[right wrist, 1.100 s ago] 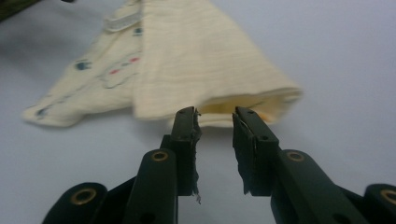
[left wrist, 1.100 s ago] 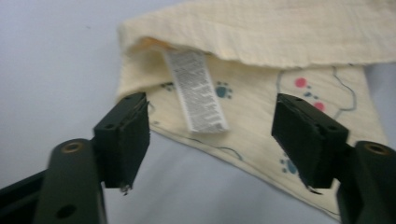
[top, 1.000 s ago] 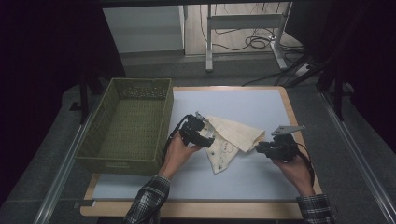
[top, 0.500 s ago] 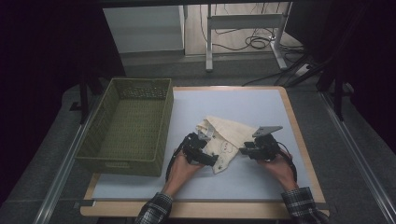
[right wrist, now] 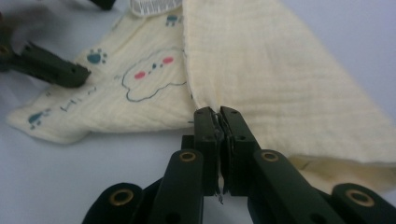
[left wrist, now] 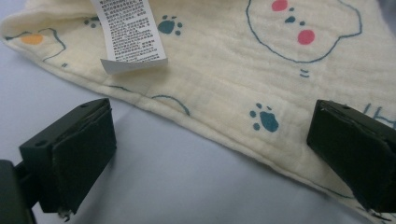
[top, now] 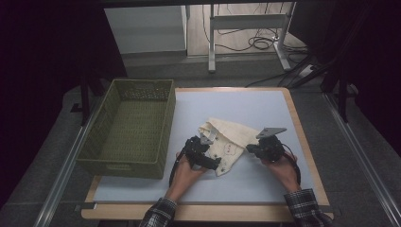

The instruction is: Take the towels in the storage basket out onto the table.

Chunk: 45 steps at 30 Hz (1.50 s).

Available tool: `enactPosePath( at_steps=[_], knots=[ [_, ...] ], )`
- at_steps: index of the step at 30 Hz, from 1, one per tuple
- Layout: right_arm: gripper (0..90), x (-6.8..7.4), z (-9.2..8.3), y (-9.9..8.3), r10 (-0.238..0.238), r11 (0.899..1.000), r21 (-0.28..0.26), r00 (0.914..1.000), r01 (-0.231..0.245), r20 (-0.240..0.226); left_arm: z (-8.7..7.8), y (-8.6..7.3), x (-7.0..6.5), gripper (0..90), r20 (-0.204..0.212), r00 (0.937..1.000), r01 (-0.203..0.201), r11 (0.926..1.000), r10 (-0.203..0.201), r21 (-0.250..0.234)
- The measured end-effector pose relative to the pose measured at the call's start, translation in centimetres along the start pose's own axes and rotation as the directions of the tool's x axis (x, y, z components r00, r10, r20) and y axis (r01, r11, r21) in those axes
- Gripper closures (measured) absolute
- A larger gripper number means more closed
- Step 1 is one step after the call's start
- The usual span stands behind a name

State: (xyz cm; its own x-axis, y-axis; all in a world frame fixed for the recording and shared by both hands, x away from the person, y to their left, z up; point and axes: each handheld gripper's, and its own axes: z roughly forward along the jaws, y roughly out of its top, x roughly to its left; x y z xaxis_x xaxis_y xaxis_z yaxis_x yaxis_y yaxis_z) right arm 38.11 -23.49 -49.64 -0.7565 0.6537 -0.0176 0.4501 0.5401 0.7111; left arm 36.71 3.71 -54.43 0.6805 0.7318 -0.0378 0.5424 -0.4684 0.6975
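A cream cloth (top: 229, 135) printed with paw marks and cloud faces lies folded on the pale blue mat (top: 246, 101). In the left gripper view, the cloth (left wrist: 224, 60) shows a white care label (left wrist: 128, 35). My left gripper (top: 208, 158) stands open at the cloth's near left edge. Its jaws have just been opening, and the cloth's hem runs between them (left wrist: 219, 154) untouched. My right gripper (top: 250, 150) is shut on the cloth's right fold, its jaws (right wrist: 219, 119) having just closed on the fabric (right wrist: 280, 84).
A green woven basket (top: 120, 168) stands along the mat's left side, close to my left hand. The wooden table edge (top: 302, 137) runs on the right. A metal stand and cables (top: 246, 28) lie on the floor beyond the table.
Both hands have come down and toward the near side of the cloth. The right gripper has moved left onto the cloth's edge and shut on it.
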Motion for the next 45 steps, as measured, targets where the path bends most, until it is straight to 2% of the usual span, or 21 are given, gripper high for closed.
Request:
enactPosePath(
  at_steps=[2,6,14,16,17,19,20,22,23,24,25,27,28,30,33,34,35,37,43,44,45],
  knots=[
    [85.7,-0.8,-1.0,0.9,0.020,1.000,-0.016,0.9998,-0.020,0.001,0.0,0.0,0.0,1.5,0.000,1.0000,0.002,1.0000,-0.002,-0.002],
    [85.7,-2.3,-1.9,2.1,0.032,0.999,-0.019,0.9991,-0.032,0.028,0.0,0.0,0.0,1.6,-0.002,1.0000,-0.005,1.0000,0.005,-0.001],
    [85.8,-6.0,-2.6,5.5,0.072,0.997,-0.039,0.9926,-0.069,0.098,0.0,0.0,0.0,1.8,-0.003,1.0000,-0.005,1.0000,0.005,0.000],
    [85.1,-7.3,-2.5,6.5,0.082,0.996,-0.037,0.9869,-0.077,0.139,0.0,0.0,0.0,1.9,-0.003,1.0000,-0.005,1.0000,0.005,-0.001],
    [83.6,-8.1,-2.5,6.9,0.087,0.996,-0.038,0.9813,-0.082,0.171,0.0,0.0,0.0,1.9,-0.002,1.0000,-0.001,1.0000,0.001,-0.001],
    [74.1,-9.6,-2.6,7.4,0.137,0.990,-0.042,0.9682,-0.131,0.209,0.0,0.0,0.0,1.9,-0.003,1.0000,-0.002,1.0000,0.002,-0.001],
    [73.8,-10.1,-2.8,7.5,0.159,0.987,-0.049,0.9631,-0.152,0.217,0.0,0.0,0.0,1.9,-0.003,1.0000,-0.002,1.0000,0.002,-0.001],
    [73.4,-10.5,-3.4,7.4,0.190,0.981,-0.073,0.9634,-0.179,0.189,0.0,0.0,0.0,1.9,-0.003,1.0000,-0.001,1.0000,0.001,-0.001],
    [73.2,-10.3,-3.7,7.2,0.200,0.979,-0.083,0.9660,-0.188,0.164,0.0,0.0,0.0,2.0,-0.002,1.0000,0.001,1.0000,-0.001,-0.001],
    [73.2,-10.3,-3.7,7.2,0.200,0.979,-0.083,0.9660,-0.188,0.164,0.0,0.0,0.0,1.9,-0.002,1.0000,0.001,1.0000,-0.001,-0.001],
    [73.0,-9.5,-4.1,6.6,0.184,0.981,-0.081,0.9736,-0.174,0.136,0.0,0.0,0.0,2.0,-0.004,1.0000,-0.004,1.0000,0.004,-0.001],
    [73.0,-8.5,-4.2,5.8,0.159,0.986,-0.068,0.9805,-0.152,0.116,0.0,0.0,0.0,2.0,-0.004,1.0000,-0.003,1.0000,0.003,-0.002],
    [73.0,-8.5,-4.2,5.8,0.159,0.986,-0.068,0.9805,-0.152,0.116,0.0,0.0,0.0,2.0,-0.004,1.0000,-0.003,1.0000,0.003,-0.002],
    [73.0,-7.1,-4.0,4.4,0.140,0.990,-0.044,0.9880,-0.137,0.065,0.0,0.0,0.0,2.0,-0.004,1.0000,-0.004,1.0000,0.004,-0.001],
    [72.9,-5.7,-3.4,3.0,0.119,0.993,-0.018,0.9927,-0.118,0.021,0.0,0.0,0.0,2.0,-0.004,1.0000,0.001,1.0000,-0.001,-0.003],
    [72.9,-5.7,-3.4,3.0,0.119,0.993,-0.018,0.9927,-0.118,0.021,0.0,0.0,0.0,2.0,-0.004,1.0000,0.001,1.0000,-0.001,-0.003],
    [71.8,-4.7,-3.0,2.2,0.109,0.994,-0.001,0.9940,-0.109,-0.008,0.0,0.0,0.0,2.0,-0.004,1.0000,-0.003,1.0000,0.003,-0.003],
    [70.9,-3.7,-2.4,1.4,0.105,0.994,0.008,0.9936,-0.105,-0.040,0.0,0.0,0.0,2.0,-0.004,1.0000,-0.005,1.0000,0.005,-0.001],
    [61.2,-1.6,0.0,-0.4,0.059,0.998,0.039,0.9957,-0.056,-0.071,0.0,0.0,0.0,2.1,-0.004,1.0000,-0.001,1.0000,0.001,-0.001],
    [61.2,-1.6,0.0,-0.4,0.059,0.998,0.039,0.9957,-0.056,-0.071,0.0,0.0,0.0,2.1,-0.004,1.0000,-0.001,1.0000,0.001,-0.001],
    [63.0,-1.2,0.9,-0.9,0.031,0.997,0.066,0.9983,-0.027,-0.049,0.0,0.0,0.0,2.1,-0.004,1.0000,-0.001,1.0000,0.001,-0.001]
  ],
)
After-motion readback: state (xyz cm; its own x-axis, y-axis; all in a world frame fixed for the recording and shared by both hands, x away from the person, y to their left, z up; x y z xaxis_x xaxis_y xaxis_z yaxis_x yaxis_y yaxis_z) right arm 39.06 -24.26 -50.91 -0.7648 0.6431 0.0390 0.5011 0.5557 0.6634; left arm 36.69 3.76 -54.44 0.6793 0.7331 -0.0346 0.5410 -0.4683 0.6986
